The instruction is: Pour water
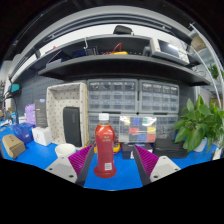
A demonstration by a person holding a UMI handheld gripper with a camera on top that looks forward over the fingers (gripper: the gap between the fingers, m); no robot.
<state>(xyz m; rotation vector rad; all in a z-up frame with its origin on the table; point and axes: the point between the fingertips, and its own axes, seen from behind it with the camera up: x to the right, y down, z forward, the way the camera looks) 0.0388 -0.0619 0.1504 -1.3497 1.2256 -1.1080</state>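
**Red bottle stands between the spread claw fingers**

The claw is spread wide, its two light-coloured fingers low at five and seven o'clock, each with a magenta pad on its inner face; the left pad and the right pad are well apart. Between them, at six o'clock, stands a red bottle, upright on the blue table, with a white cap and a pale label on its front. A gap shows on each side of the bottle, so neither pad presses on it; the bottle rests on the table on its own.

Beyond the bottle, toward one o'clock, sits a clear box with yellow and red items inside. At three o'clock a leafy green plant stands at the table's edge. At ten o'clock there is a white appliance with a dark door, and beside it, toward nine o'clock, a small white box. Further toward eight o'clock lie a blue object and a tan item; what they are cannot be told. Behind everything a grey cabinet of small drawers stands under a dark shelf that carries assorted clutter.
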